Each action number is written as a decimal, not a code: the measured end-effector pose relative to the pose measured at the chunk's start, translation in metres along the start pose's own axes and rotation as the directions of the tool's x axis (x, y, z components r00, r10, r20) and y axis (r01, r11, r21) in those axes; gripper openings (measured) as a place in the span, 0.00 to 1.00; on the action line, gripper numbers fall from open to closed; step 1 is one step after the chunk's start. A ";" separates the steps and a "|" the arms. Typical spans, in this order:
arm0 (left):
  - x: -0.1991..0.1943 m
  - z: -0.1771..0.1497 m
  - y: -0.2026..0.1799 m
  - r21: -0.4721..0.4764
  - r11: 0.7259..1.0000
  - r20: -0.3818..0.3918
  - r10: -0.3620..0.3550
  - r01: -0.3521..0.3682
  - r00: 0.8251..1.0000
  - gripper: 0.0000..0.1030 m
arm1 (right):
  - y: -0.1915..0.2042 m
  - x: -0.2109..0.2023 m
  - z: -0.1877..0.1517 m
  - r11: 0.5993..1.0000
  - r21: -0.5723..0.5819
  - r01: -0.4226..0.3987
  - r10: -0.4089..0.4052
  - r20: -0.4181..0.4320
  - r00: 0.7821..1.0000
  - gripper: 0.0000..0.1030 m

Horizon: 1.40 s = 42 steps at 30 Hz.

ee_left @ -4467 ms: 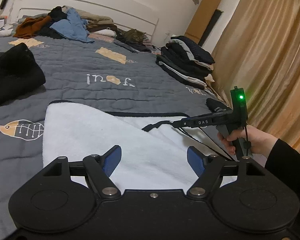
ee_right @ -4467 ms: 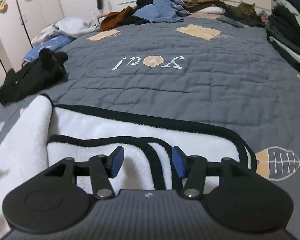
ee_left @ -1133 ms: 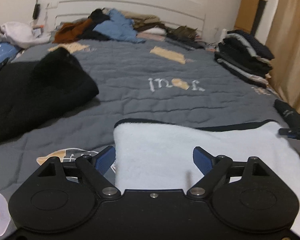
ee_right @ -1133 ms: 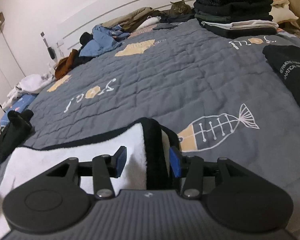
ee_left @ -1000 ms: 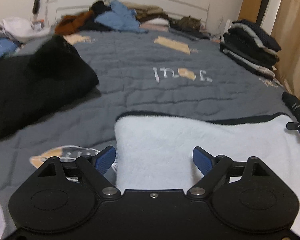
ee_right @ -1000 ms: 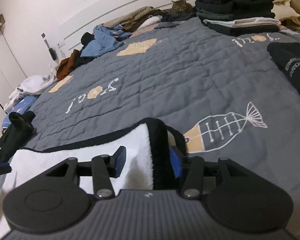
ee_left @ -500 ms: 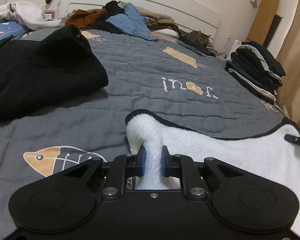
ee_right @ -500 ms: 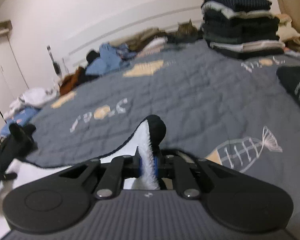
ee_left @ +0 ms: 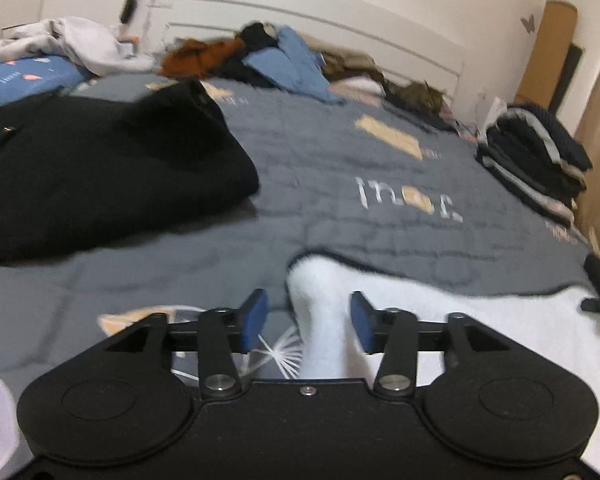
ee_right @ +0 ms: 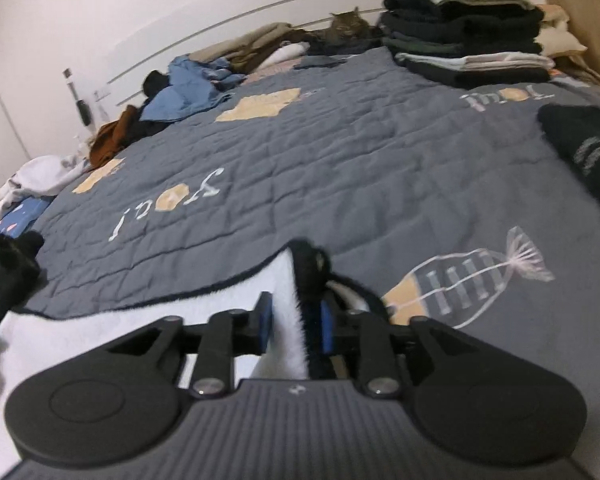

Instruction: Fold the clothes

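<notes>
A white fleece garment [ee_left: 480, 312] with black trim lies on the grey quilt [ee_left: 380, 216]. Its near-left edge stands up in a pinched ridge between the fingers of my left gripper [ee_left: 307, 320]. That gripper's jaws are opening, and both blue pads stand clear of the fleece. In the right wrist view the same garment [ee_right: 140, 320] rises at its black-trimmed corner into my right gripper [ee_right: 296, 320]. Those jaws are opening too, but the fleece still fills the gap and touches both pads.
A bulky black garment [ee_left: 92, 168] lies at the left. A folded stack [ee_right: 460, 32] stands at the far right, with a printed black garment [ee_right: 588, 148] nearer. Loose clothes [ee_left: 276, 60] and a cat [ee_right: 346, 24] are by the headboard.
Half a second ago both grippers were clamped tight on raised fleece edges. Both have since widened, and the left pads have come off the cloth. The left view has shifted sideways.
</notes>
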<state>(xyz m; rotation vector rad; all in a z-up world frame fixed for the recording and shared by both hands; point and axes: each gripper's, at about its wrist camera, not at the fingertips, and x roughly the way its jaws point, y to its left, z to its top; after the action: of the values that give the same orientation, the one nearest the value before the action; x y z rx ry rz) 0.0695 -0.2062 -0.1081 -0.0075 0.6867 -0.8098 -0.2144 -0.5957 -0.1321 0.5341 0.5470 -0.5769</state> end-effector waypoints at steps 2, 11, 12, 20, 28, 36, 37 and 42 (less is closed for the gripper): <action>-0.013 0.002 -0.001 -0.003 0.999 0.015 -0.035 0.035 0.999 0.53 | 0.000 -0.018 0.006 0.999 0.017 -0.028 0.028 0.018 0.999 0.28; -0.060 -0.019 -0.053 0.068 0.974 0.000 -0.217 0.216 0.976 0.57 | 0.016 -0.084 -0.022 0.968 0.124 -0.220 0.225 -0.035 0.974 0.43; -0.065 -0.024 -0.060 0.091 0.971 -0.004 -0.223 0.223 0.975 0.57 | 0.017 -0.091 -0.029 0.970 0.117 -0.214 0.220 -0.039 0.975 0.44; -0.108 -0.069 -0.091 0.141 0.948 -0.033 -0.282 0.284 0.959 0.62 | -0.011 -0.137 -0.078 0.990 0.139 -0.002 0.009 -0.049 0.999 0.47; -0.144 -0.097 -0.105 0.183 0.930 -0.014 -0.321 0.318 0.947 0.71 | -0.029 -0.170 -0.113 0.967 0.252 0.044 -0.026 -0.074 0.997 0.48; -0.161 -0.108 -0.103 0.120 0.937 0.006 -0.332 0.329 0.943 0.73 | -0.029 -0.172 -0.129 0.961 0.270 0.059 -0.030 -0.108 0.994 0.47; -0.164 -0.110 -0.103 0.122 0.936 0.008 -0.334 0.330 0.943 0.73 | -0.031 -0.172 -0.130 0.957 0.285 0.053 -0.024 -0.101 0.995 0.47; -0.169 -0.116 -0.104 0.122 0.937 0.002 -0.330 0.328 0.944 0.74 | -0.029 -0.170 -0.134 0.958 0.276 0.073 -0.044 -0.110 0.993 0.21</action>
<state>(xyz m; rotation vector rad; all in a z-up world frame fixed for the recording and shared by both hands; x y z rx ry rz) -0.1481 -0.1374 -0.0771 -0.0235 0.6221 -1.1715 -0.3962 -0.4756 -0.1352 0.8218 0.5839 -0.6910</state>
